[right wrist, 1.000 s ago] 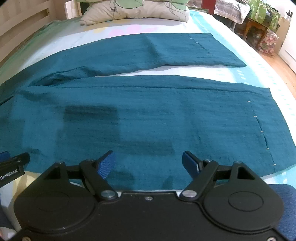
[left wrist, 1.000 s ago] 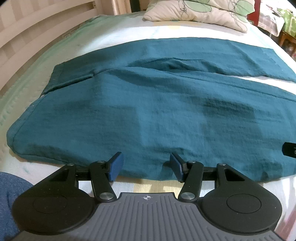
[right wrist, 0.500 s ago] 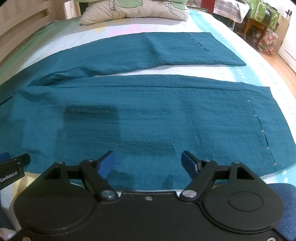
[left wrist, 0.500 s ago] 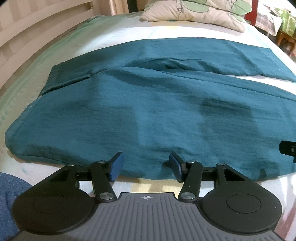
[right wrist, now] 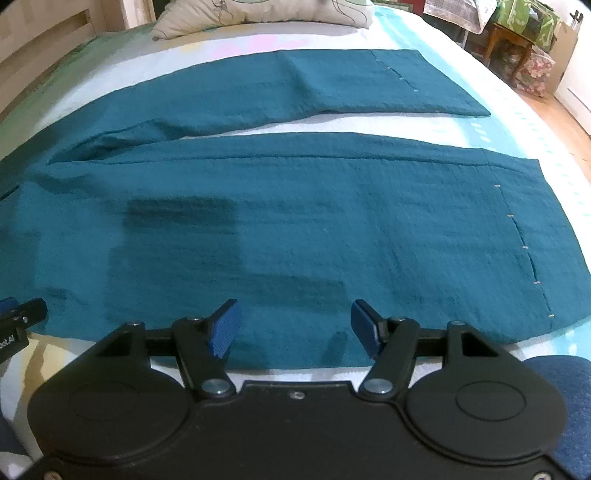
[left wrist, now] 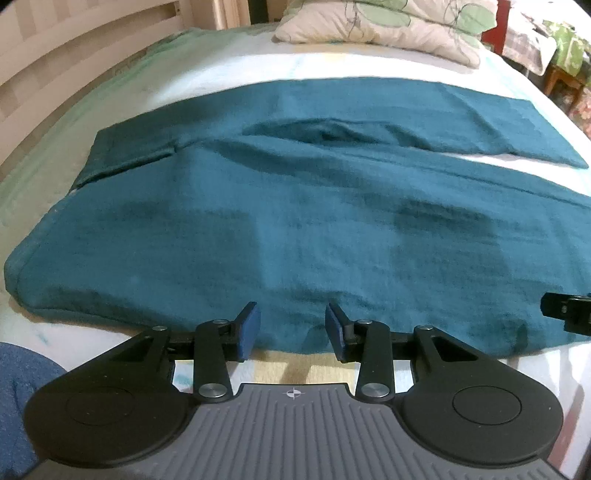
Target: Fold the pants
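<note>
Teal pants point(left wrist: 295, 221) lie flat on the bed, waist to the left, both legs spread apart to the right. The right wrist view shows the near leg point(right wrist: 295, 236) and the far leg point(right wrist: 295, 85) with a strip of sheet between them. My left gripper point(left wrist: 291, 328) is open, its blue pads on either side of the near hem edge near the waist end. My right gripper point(right wrist: 293, 328) is open over the near edge of the near leg. Neither holds cloth.
The bed has a pale sheet point(left wrist: 221, 62) and a floral pillow point(left wrist: 388, 26) at the far side. A wooden bed frame point(left wrist: 74, 66) runs along the left. Furniture point(right wrist: 517, 44) stands off the right of the bed.
Both grippers have crept slightly forward toward the near edge of the pants. The left jaws have narrowed a little. The pants have not moved.
</note>
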Demonstrator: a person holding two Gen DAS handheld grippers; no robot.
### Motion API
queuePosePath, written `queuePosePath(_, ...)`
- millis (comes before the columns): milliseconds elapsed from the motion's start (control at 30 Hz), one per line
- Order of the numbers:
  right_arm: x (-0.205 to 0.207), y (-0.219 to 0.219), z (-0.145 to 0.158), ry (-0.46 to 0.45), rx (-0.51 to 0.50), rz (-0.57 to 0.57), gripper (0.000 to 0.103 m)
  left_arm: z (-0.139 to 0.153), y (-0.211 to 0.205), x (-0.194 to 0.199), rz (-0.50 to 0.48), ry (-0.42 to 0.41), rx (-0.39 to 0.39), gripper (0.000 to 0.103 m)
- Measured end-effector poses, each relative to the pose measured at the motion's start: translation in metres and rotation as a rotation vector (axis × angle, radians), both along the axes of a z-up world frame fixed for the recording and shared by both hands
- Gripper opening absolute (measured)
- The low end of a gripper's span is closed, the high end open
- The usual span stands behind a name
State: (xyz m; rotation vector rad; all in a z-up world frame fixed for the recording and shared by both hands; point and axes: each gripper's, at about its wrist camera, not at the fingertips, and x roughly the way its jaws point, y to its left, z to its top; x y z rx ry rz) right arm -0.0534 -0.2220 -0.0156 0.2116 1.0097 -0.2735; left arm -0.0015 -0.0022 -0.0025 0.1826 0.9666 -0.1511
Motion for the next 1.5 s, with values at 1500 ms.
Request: queuePosePath(1500,0.246,-0.168,0.047,-0.047,0.172,-0.252,0.063,0.002,-0.062,0.216,0.007,0.100,0.093,0.039)
